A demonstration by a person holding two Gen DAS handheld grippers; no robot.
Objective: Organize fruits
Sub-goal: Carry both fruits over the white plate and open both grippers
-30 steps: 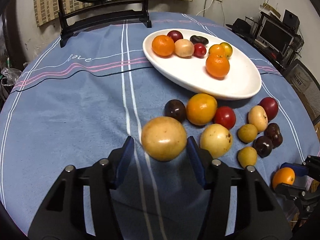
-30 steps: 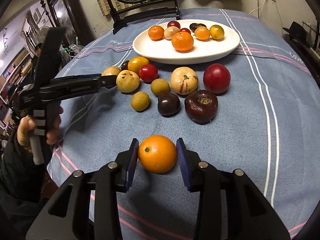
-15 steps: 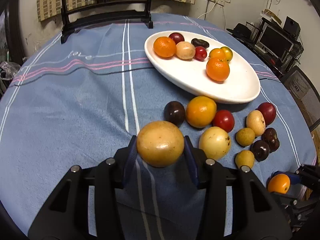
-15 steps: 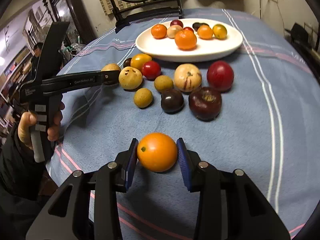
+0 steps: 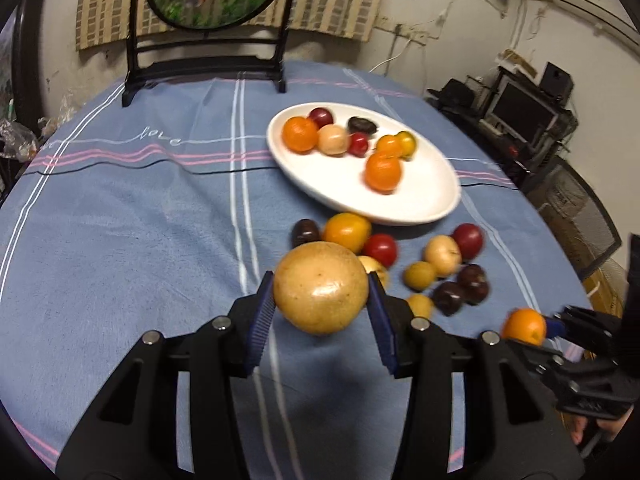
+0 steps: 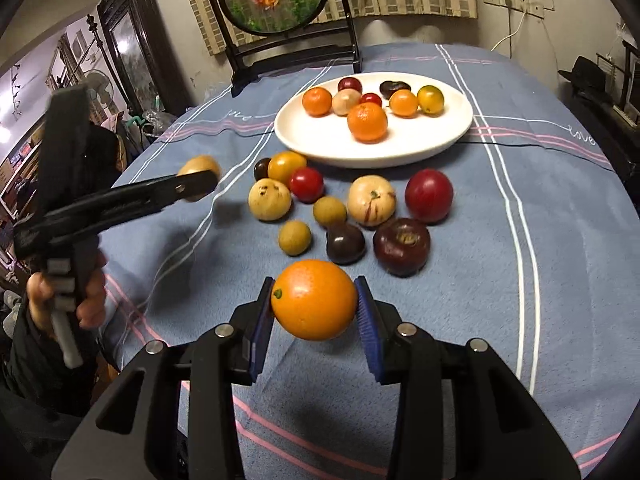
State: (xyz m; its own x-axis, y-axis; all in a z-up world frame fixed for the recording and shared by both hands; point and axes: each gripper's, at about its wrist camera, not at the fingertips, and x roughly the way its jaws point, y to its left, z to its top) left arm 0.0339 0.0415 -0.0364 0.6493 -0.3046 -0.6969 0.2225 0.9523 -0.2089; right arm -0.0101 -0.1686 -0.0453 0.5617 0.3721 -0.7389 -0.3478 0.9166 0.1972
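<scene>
A round table under a blue striped cloth (image 6: 540, 208) carries a white plate (image 6: 452, 136) near its far side, with eight small fruits grouped toward the plate's far edge. On the cloth just in front of the plate lies a loose cluster (image 6: 340, 208) of yellow, red, orange and dark purple fruits, some touching, some apart. The left gripper (image 5: 321, 312) has its blue pads pressed against both sides of a big tan fruit (image 5: 321, 286), fingers spread only as wide as that fruit, which hangs above the cloth beside the cluster's left edge. The right gripper (image 6: 315, 320) is closed the same way on an orange (image 6: 315, 300), held clear of the cloth just in front of the cluster's nearest dark fruits.
</scene>
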